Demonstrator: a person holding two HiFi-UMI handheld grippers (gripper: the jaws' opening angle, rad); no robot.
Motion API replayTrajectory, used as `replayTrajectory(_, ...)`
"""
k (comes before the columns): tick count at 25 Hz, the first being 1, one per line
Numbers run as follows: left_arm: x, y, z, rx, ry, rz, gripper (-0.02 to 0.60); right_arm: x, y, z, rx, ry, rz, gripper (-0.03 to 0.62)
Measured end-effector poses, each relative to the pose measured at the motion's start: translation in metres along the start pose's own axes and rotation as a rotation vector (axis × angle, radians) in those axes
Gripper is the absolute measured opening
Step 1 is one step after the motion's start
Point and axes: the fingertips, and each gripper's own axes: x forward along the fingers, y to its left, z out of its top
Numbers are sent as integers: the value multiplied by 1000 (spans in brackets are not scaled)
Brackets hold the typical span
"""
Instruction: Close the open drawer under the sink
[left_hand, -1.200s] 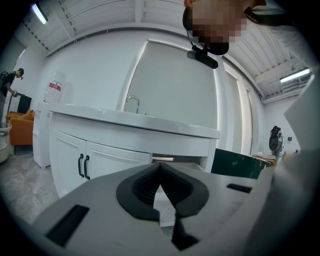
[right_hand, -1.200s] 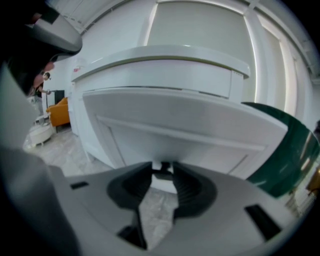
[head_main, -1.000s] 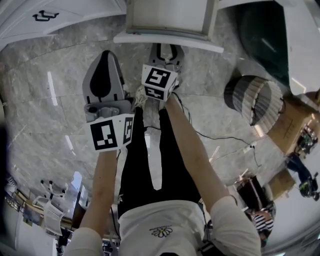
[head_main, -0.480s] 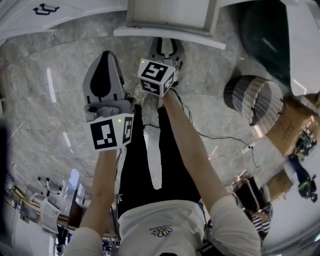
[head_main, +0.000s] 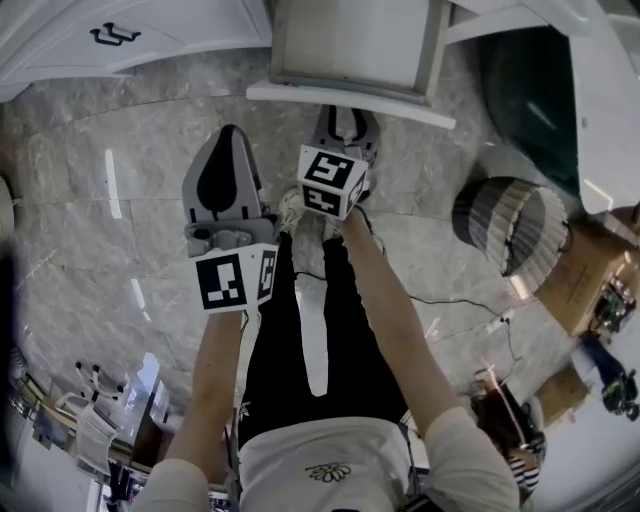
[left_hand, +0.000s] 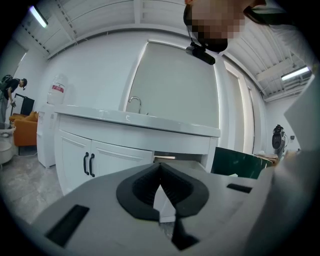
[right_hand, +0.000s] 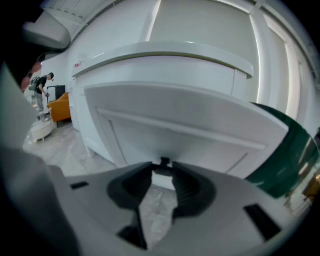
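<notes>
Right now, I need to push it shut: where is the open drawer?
In the head view it is at top centre: the open drawer juts from the white cabinet, its front panel directly ahead of the right gripper.

White and grey
The drawer (head_main: 350, 45) is painted white, its handle (right_hand: 163, 163) black; the floor (head_main: 120, 150) is veined grey.

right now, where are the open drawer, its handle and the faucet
open drawer (head_main: 350, 100), head view, front panel's top edge
drawer handle (right_hand: 164, 161), right gripper view, dark middle
faucet (left_hand: 139, 104), left gripper view, curved spout
</notes>
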Motion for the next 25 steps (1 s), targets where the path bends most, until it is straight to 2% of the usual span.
replayTrajectory(6,6,2,10,-7,-23,-2,20,-3,3,5,32,19,27,144)
replayTrajectory(14,11,1,9,-8,-21,-1,20,-20,-2,26,70,-19,38,143)
replayTrajectory(25,18,2,6,7,-14,0,20,-23,-4,34,37,-46,25,143)
